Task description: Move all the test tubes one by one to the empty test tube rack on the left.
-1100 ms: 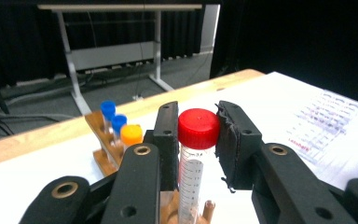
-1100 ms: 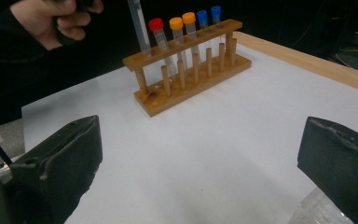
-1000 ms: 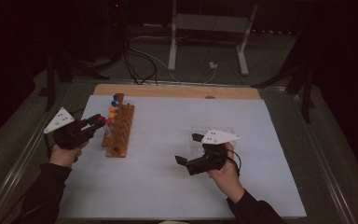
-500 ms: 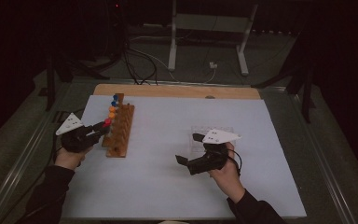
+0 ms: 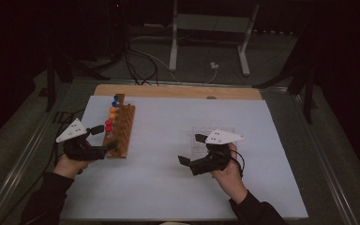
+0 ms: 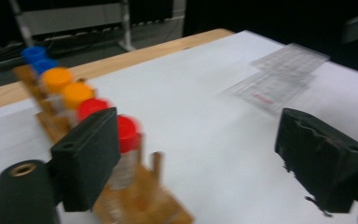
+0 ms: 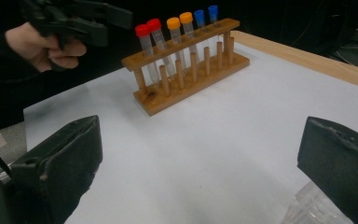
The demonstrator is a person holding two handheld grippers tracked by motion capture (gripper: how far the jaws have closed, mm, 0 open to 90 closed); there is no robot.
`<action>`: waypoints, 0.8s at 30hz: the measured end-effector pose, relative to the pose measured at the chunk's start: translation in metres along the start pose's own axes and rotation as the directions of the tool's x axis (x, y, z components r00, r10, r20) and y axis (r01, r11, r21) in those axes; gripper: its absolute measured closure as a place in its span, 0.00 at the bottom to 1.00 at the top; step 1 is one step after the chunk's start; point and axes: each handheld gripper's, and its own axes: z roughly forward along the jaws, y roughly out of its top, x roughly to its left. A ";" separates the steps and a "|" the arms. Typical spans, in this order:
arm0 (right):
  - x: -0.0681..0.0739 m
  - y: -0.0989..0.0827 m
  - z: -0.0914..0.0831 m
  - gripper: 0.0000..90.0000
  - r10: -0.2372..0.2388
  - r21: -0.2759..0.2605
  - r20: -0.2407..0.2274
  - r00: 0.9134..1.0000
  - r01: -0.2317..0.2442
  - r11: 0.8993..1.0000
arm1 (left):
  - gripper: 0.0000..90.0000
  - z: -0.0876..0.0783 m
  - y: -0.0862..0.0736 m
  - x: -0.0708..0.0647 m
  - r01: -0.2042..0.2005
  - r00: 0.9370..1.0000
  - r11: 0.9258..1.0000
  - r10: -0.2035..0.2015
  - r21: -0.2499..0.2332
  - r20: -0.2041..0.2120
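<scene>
Wooden tube rack (image 5: 120, 131) sits on the bench's white sheet, left side, long axis running away from the person. Six capped tubes upright in one row: two red caps (image 7: 148, 27) at the near end, two orange (image 7: 179, 20) mid, two blue (image 7: 206, 11) at the far end. Nearest red-capped tube (image 6: 127, 144) seated upright in the rack.

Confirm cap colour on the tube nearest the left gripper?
Red cap; clearest in the left gripper view, beside the open left gripper.
</scene>
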 end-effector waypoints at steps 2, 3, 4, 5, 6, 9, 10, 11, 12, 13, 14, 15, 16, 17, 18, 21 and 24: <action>0.000 0.000 0.000 0.00 -0.001 -0.001 -0.001 1.000 0.001 1.000 | 0.10 -0.001 0.001 -0.008 -0.009 1.000 1.000 0.009 -0.004 0.023; 0.000 0.000 0.000 0.00 -0.002 -0.001 0.000 1.000 0.002 1.000 | 0.09 -0.001 0.001 -0.012 -0.014 0.999 1.000 0.014 -0.002 0.036; 0.000 0.000 -0.001 0.00 -0.002 -0.002 -0.001 1.000 0.002 1.000 | 0.05 -0.001 0.000 -0.015 -0.015 0.998 1.000 0.015 -0.004 0.068; 0.000 -0.001 -0.001 0.00 0.000 -0.001 0.000 1.000 0.000 1.000 | 0.01 -0.002 0.000 -0.017 -0.017 0.996 1.000 0.017 -0.010 0.091; -0.001 -0.001 -0.001 0.00 0.001 -0.001 0.001 1.000 -0.001 1.000 | 0.02 -0.001 -0.002 -0.021 -0.020 0.995 1.000 0.021 -0.010 0.096; -0.001 -0.001 -0.001 0.00 0.004 0.001 0.000 1.000 -0.004 1.000 | 0.01 0.000 -0.007 -0.030 -0.032 0.991 0.999 0.033 -0.011 0.130; -0.001 -0.002 -0.001 0.00 0.004 0.000 -0.001 1.000 -0.004 1.000 | 0.01 0.001 -0.008 -0.033 -0.035 0.990 0.999 0.035 -0.009 0.136; -0.001 -0.002 -0.001 0.00 0.004 0.000 -0.001 1.000 -0.004 1.000 | 0.01 0.002 -0.010 -0.036 -0.039 0.989 0.999 0.040 -0.008 0.144; -0.001 -0.002 -0.001 0.00 0.003 0.001 0.000 1.000 -0.003 1.000 | 0.01 0.003 -0.012 -0.039 -0.046 0.987 0.999 0.046 -0.008 0.153; -0.001 -0.002 -0.001 0.00 0.003 0.000 -0.002 1.000 -0.003 1.000 | 0.01 0.004 -0.015 -0.042 -0.046 0.986 0.999 0.046 -0.007 0.160; -0.001 -0.002 -0.001 0.00 0.005 0.000 -0.001 1.000 -0.005 1.000 | 0.01 0.005 -0.016 -0.043 -0.050 0.985 0.999 0.051 -0.009 0.163; -0.001 -0.002 -0.001 0.00 0.005 0.001 -0.001 1.000 -0.005 1.000 | 0.01 0.005 -0.019 -0.046 -0.054 0.984 0.998 0.056 -0.018 0.170; -0.001 -0.002 -0.001 0.00 0.006 0.000 -0.003 1.000 -0.006 1.000 | 0.01 0.006 -0.022 -0.048 -0.055 0.982 0.998 0.057 -0.021 0.180; -0.001 -0.002 -0.001 0.00 0.006 0.000 -0.002 1.000 -0.006 1.000 | 0.01 0.008 -0.025 -0.050 -0.057 0.981 0.998 0.059 -0.017 0.187; -0.001 -0.002 -0.001 0.00 0.005 0.000 -0.001 1.000 -0.005 1.000 | 0.01 0.009 -0.028 -0.052 -0.063 0.979 0.998 0.064 -0.013 0.193; -0.002 -0.003 0.000 0.00 0.006 0.001 -0.002 1.000 -0.006 1.000 | 0.01 0.012 -0.036 -0.056 -0.068 0.977 0.998 0.068 -0.008 0.204; -0.003 -0.003 0.000 0.00 0.010 0.002 -0.003 1.000 -0.010 1.000 | 0.01 0.015 -0.043 -0.061 -0.065 0.976 0.998 0.065 -0.006 0.209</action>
